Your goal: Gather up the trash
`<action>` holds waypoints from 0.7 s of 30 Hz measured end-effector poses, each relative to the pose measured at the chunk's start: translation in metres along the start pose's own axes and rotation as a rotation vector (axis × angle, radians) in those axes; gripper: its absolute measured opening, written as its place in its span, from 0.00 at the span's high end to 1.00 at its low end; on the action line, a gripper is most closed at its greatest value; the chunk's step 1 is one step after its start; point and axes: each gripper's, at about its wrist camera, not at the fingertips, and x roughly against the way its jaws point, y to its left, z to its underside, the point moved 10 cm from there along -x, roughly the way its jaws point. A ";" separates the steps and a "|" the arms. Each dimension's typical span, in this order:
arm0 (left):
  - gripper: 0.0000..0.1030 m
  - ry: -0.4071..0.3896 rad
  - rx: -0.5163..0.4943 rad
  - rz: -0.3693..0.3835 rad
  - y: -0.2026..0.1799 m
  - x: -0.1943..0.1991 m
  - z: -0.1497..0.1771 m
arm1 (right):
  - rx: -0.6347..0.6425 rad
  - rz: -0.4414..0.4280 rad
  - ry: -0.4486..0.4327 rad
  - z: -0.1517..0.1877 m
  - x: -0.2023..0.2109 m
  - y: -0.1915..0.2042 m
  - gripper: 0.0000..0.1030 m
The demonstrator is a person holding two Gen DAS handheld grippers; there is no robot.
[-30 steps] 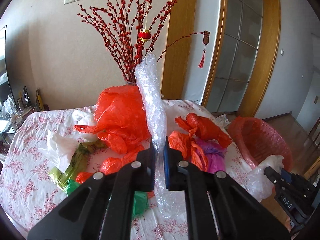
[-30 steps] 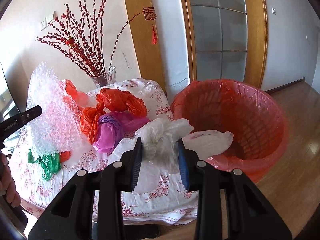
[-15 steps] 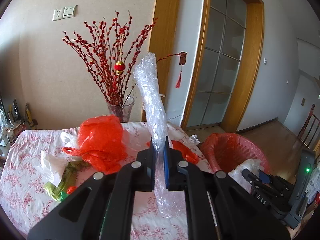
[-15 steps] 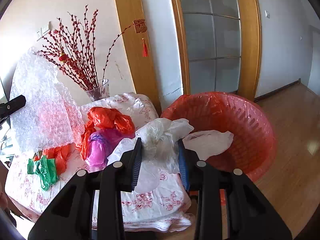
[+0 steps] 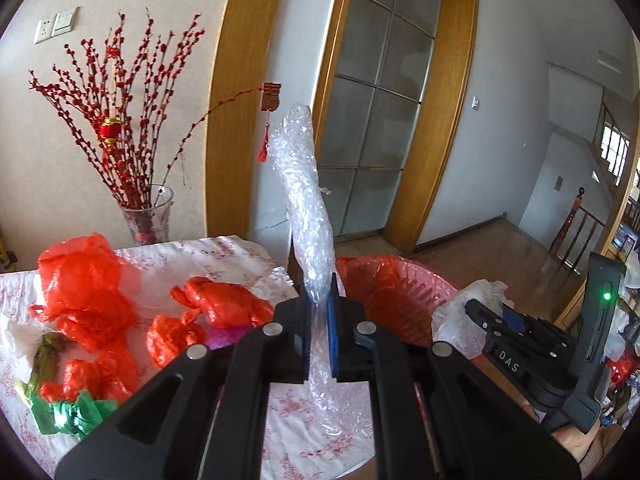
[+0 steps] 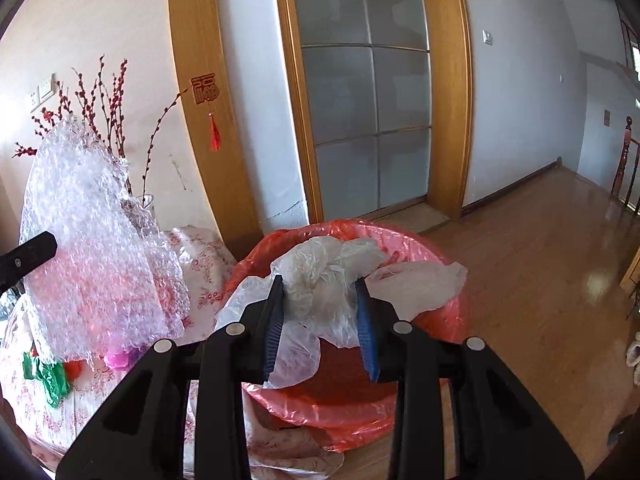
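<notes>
- Right wrist view is filled at its centre by the red-lined basket [image 6: 344, 384], which stands on the wooden floor [image 6: 540, 280] just off the right end of the bench [image 6: 200, 264].
- On the bench, under a flowered cloth, loose trash lies to the left: red plastic bags [image 5: 84, 292], a green bag [image 5: 68, 414] near the front edge, and a glass vase [image 5: 148, 220] of red branches at the far side.
- The bubble wrap [image 5: 306, 216] is the largest piece in hand. Its long axis stands nearly upright, rising well above the left tool [image 5: 319, 332], whose blue pads are pressed almost together on its lower part; a tail hangs below them over the bench edge.
- The white plastic bag [image 6: 320, 280] is smaller and crumpled. The right tool [image 6: 320, 328] pinches it between partly spread pads, with loose flaps spilling to both sides.
- The relation that counts: the basket mouth lies directly ahead of and below the right tool, so the white bag hangs over the opening. From the left tool the basket sits ahead and slightly right, with the bench corner nearer.
- Judgement: the right hand is the nearer and looks placed to let go first; the tall wrap probably needs carrying further right and tipping so its length goes in.
</notes>
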 end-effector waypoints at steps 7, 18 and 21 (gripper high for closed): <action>0.92 0.040 -0.016 0.071 -0.042 -0.039 0.004 | -0.062 0.029 0.016 -0.005 -0.015 -0.033 0.67; 0.92 0.128 -0.021 0.121 -0.074 -0.092 0.028 | -0.096 0.036 0.030 -0.009 -0.039 -0.049 0.67; 0.92 0.153 -0.014 0.126 -0.075 -0.105 0.034 | -0.119 0.026 0.031 -0.012 -0.044 -0.053 0.67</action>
